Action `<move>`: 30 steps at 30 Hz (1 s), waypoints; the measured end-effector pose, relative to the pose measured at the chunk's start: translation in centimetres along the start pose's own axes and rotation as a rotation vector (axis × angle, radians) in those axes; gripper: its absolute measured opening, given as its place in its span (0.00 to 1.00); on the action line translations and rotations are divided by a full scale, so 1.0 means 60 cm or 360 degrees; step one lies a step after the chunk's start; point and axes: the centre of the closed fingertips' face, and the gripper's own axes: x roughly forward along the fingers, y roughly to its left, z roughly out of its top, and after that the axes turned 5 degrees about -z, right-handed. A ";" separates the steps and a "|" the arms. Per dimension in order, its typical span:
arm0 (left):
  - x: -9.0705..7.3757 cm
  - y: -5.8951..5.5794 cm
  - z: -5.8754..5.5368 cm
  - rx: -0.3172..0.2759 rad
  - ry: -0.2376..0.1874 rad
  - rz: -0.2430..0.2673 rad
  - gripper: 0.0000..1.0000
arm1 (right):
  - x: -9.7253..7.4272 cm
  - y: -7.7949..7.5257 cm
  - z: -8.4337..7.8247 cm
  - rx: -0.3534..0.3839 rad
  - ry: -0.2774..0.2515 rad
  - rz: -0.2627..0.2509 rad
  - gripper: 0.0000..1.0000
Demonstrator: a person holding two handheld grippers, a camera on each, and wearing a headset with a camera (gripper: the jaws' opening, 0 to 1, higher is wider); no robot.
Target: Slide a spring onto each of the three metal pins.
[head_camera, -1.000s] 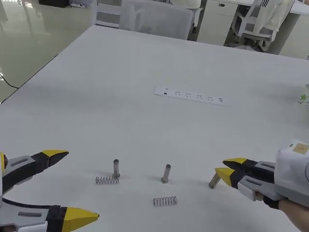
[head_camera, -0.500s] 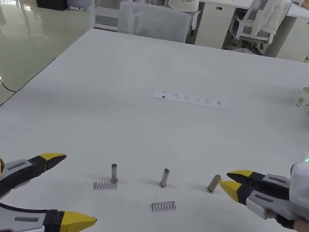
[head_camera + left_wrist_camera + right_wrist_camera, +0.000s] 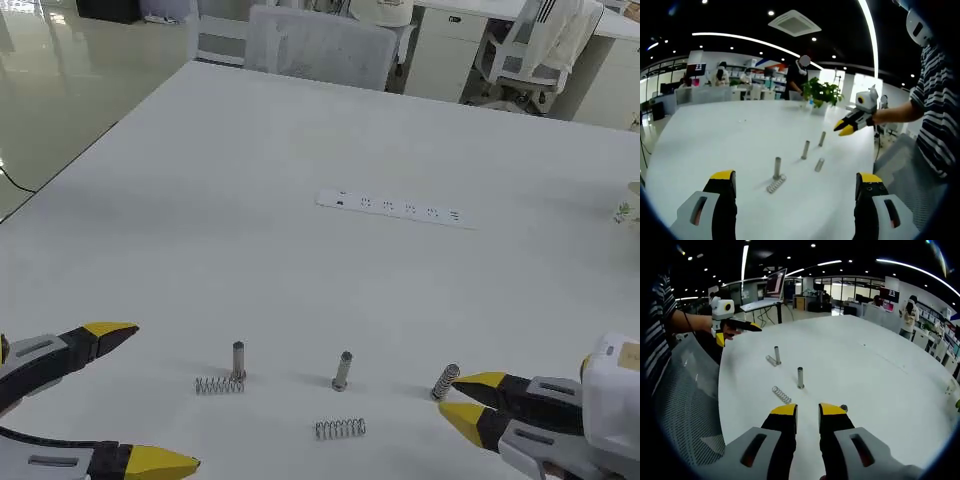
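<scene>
— So, the right gripper (image 3: pixel 462 396): how do its jaws stand?
— Nearly together, with a narrow gap and nothing in it. The yellow tips lie just beside the sprung pin (image 3: pixel 445 381), which leans at about ten o'clock from them with a spring coiled round it.
— And the left gripper (image 3: pixel 135 395)?
— Spread wide and empty, low at eight o'clock in the head view.
— What lies between the two?
— Two bare pins, the left pin (image 3: pixel 238 359) and the middle pin (image 3: pixel 342 369). One loose spring (image 3: pixel 219 384) lies flat by the left pin's base, at seven o'clock from it; whether they touch cannot be told. A second loose spring (image 3: pixel 340 428) lies at six o'clock from the middle pin, apart from it.
— Room to move?
— Plenty. The white table (image 3: pixel 300 150) runs open toward twelve o'clock as far as the power strip (image 3: pixel 396 209), well apart from the pins. Its left edge slants off toward ten o'clock, and a chair (image 3: pixel 320 45) stands past the far edge.
</scene>
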 end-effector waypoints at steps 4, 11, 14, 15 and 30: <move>0.000 -0.002 -0.001 0.0011 0.0011 -0.0004 0.97 | 0.013 0.020 0.007 -0.0118 0.0020 0.0062 0.16; 0.000 -0.003 -0.001 0.0014 0.0013 -0.0005 0.97 | 0.040 0.051 0.015 -0.0336 0.0070 0.0170 0.17; 0.000 -0.004 -0.001 0.0018 0.0016 -0.0006 0.97 | 0.054 0.065 0.024 -0.0380 0.0071 0.0225 0.17; 0.000 -0.005 0.000 0.0018 0.0015 -0.0006 0.97 | 0.058 0.069 0.026 -0.0389 0.0068 0.0240 0.17; -0.006 -0.004 -0.012 0.0029 0.0059 0.0008 0.96 | 0.113 0.097 -0.011 -0.0636 0.0255 0.0406 0.16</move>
